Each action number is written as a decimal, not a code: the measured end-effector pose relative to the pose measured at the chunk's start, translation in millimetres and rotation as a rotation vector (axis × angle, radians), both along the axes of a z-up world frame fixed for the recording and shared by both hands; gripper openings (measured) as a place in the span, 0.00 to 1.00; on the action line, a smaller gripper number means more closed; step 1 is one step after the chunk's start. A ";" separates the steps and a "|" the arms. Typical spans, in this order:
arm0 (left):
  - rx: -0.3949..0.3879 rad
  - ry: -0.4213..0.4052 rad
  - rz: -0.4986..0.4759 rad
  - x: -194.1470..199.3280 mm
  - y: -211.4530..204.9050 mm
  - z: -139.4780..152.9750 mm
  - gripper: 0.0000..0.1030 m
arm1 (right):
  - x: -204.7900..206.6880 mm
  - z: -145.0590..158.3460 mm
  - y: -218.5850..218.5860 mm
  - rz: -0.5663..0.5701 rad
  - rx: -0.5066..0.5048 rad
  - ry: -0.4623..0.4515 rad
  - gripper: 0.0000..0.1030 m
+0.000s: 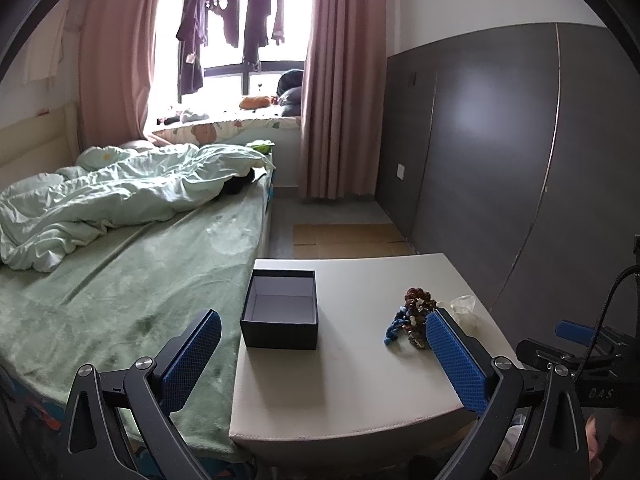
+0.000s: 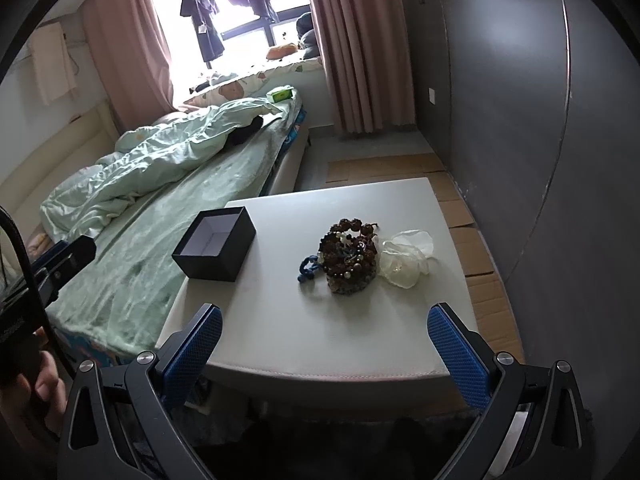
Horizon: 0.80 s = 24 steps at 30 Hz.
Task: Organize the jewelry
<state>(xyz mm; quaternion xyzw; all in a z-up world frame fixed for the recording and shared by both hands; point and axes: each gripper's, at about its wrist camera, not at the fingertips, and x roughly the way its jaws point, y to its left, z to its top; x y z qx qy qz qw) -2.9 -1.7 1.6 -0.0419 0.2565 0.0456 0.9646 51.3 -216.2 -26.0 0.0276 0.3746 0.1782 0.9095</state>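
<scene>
Bed (image 2: 132,280) is sitting at far left, green blanket on top, pale rumpled duvet (image 1: 100,196) lying further back toward the window.

Left gripper (image 1: 320,356) is hovering over the near edge of the white table (image 1: 352,392), jaws standing wide apart, nothing between the blue pads (image 1: 192,360). In the right wrist view only a dark part of it is showing at the left edge, over the bed.

Dark open box (image 2: 214,244) is sitting on the table's left side, close to the bed-side edge, upright, inside looking empty with a pale lining.

Jewelry pile (image 2: 348,256) is resting mid-table, well apart from the box: brown beaded strands heaped together, mixed with pale and dark beads. Blue beaded piece (image 2: 308,270) is lying at the pile's left side, touching it. Clear plastic bag (image 2: 406,258) is lying crumpled just right of the pile, touching or nearly so; can't tell which.

Right gripper (image 2: 324,350) is hanging over the table's near edge, jaws spread wide, holding nothing, pile sitting ahead of it and apart from the fingers.

Grey wall panels (image 2: 520,120) are running along the right; cardboard sheets (image 2: 476,240) are lying flat on the floor between table and wall.
</scene>
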 end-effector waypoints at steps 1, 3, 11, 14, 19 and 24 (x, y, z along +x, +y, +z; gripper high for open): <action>0.003 -0.004 -0.002 -1.4 -0.6 0.0 0.99 | -0.2 0.2 -0.4 -0.002 0.003 0.000 1.00; 0.001 -0.005 -0.001 -2.2 -0.2 -1.6 0.99 | -0.1 0.9 -2.5 -0.010 0.011 0.001 1.00; -0.020 -0.003 -0.007 2.9 2.5 -9.3 0.99 | -1.6 -0.1 -0.7 -0.023 0.008 0.000 1.00; -0.021 -0.005 -0.011 3.1 1.3 -9.8 0.99 | -2.4 -0.5 -1.5 -0.030 0.009 -0.006 1.00; -0.026 -0.004 -0.004 3.2 4.2 -9.7 0.99 | -1.3 -2.3 -3.2 -0.040 0.006 -0.011 1.00; -0.028 -0.012 0.005 2.4 6.6 -8.7 0.99 | -1.0 -2.8 -2.4 -0.038 0.007 -0.018 1.00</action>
